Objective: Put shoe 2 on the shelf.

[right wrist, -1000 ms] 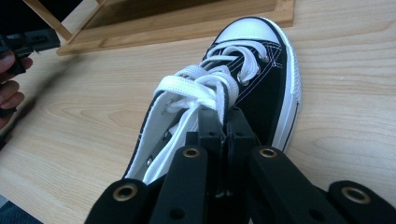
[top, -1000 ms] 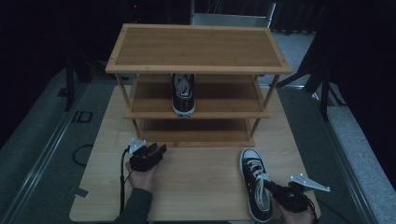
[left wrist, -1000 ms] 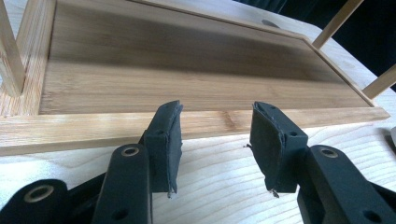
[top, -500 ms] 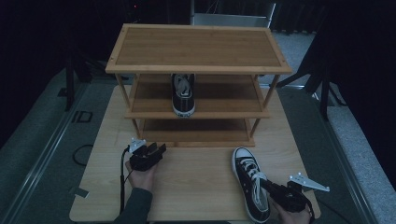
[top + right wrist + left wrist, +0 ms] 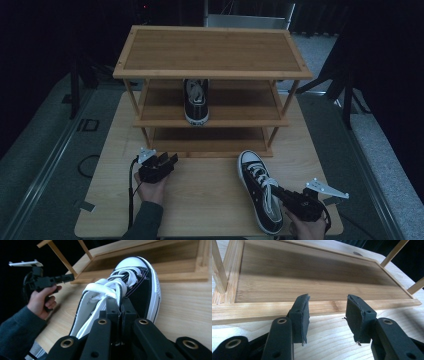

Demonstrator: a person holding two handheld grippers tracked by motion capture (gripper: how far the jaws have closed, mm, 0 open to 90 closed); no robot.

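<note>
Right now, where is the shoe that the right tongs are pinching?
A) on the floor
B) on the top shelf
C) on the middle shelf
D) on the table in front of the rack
D: the right tongs are shut on the shoe, which lies on the table in front of the rack.
</note>
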